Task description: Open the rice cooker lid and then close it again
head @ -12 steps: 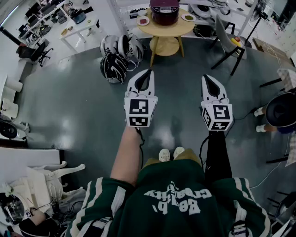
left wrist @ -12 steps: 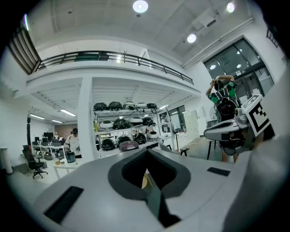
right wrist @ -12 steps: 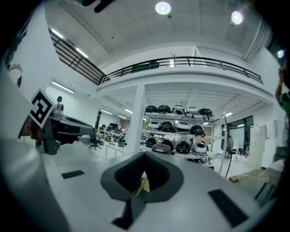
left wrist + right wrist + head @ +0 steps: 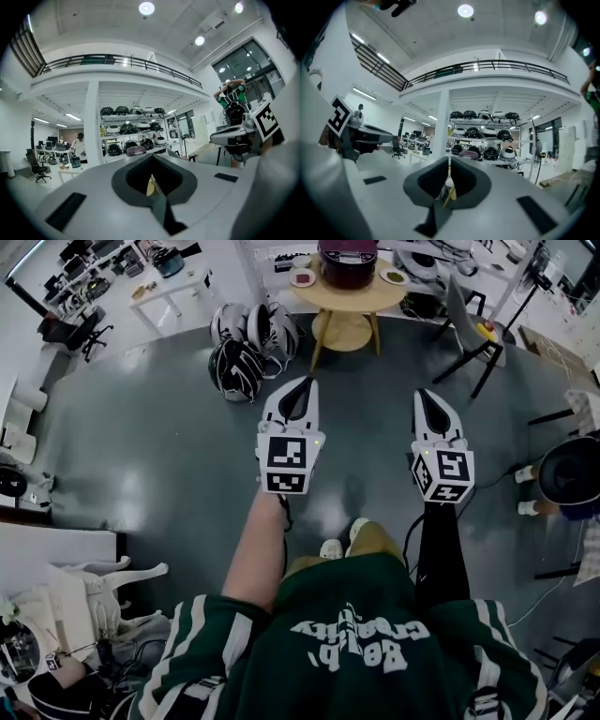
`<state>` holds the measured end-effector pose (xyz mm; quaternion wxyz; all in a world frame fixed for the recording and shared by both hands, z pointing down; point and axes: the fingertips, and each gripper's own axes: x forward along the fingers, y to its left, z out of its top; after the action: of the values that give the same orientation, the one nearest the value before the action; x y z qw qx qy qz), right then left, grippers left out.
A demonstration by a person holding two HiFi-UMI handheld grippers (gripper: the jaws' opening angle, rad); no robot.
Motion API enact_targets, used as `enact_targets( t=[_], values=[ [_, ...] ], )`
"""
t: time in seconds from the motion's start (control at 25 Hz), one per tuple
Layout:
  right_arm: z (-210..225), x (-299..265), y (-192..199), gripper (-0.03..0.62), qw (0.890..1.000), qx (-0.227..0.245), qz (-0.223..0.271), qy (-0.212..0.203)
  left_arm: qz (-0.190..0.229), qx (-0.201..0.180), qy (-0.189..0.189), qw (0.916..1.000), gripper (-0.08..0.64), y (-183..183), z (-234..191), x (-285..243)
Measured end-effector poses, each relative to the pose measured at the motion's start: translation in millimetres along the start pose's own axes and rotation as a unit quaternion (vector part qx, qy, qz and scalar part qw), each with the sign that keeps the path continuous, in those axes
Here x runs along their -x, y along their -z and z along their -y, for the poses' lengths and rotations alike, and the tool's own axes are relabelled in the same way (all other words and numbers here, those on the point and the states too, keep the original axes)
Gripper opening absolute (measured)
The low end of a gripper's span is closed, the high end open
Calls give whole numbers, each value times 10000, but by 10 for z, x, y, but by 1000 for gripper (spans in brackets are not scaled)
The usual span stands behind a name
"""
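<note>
The dark maroon rice cooker [image 4: 347, 261] stands with its lid down on a round wooden table [image 4: 349, 300] at the far end of the grey floor. It also shows small and distant in the left gripper view [image 4: 136, 150] and the right gripper view [image 4: 469, 153]. My left gripper [image 4: 302, 386] and right gripper [image 4: 427, 397] are held side by side, level and pointing toward the table, well short of it. Both are shut with nothing between the fingers, which the left gripper [image 4: 153, 155] and right gripper [image 4: 449, 159] show in their own views.
Two small plates [image 4: 302, 278] [image 4: 393, 277] flank the cooker. Several helmets [image 4: 246, 348] lie on the floor left of the table, and a chair [image 4: 469, 329] stands to its right. A person [image 4: 572, 470] sits at the right edge. Shelves of helmets [image 4: 133, 131] stand behind.
I have stepped forward: the table and helmets sit slightly nearer and shifted right in the head view. Both grippers keep their pose and stay shut.
</note>
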<state>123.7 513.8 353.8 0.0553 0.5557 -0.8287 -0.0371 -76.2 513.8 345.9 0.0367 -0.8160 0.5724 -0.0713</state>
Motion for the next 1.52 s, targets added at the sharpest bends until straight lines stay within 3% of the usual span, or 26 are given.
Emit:
enact_targets(
  t=[0.12,0.2,0.28,0.4,0.64,1.2,1.52],
  values=[
    [9,-119,-11,116,10000,-41,61,-55,65,17,-46,10000,6,-14,-64,-57],
    [22,-232,-7,150,9998,-65,110,-125,103,33,-44,9999,18,-7,-110,-135],
    [42,-382,13,153,9997,-96,134,-194,92,46,-19,9999,94,21,-158,-245],
    [80,-643,47,155,9994,-174,131,-281,50,28,-28,10000,107,53,-254,-446],
    [274,-1227,58,166,9987,-232,173,-423,98,81,-140,9998,107,-28,-478,-1045],
    [1202,-2566,-15,181,9966,-267,308,-710,34,91,-258,9996,107,-162,-594,-2612],
    [1483,-3011,4,201,9958,-331,360,-773,-5,41,-265,9996,107,-182,-666,-3135]
  ],
)
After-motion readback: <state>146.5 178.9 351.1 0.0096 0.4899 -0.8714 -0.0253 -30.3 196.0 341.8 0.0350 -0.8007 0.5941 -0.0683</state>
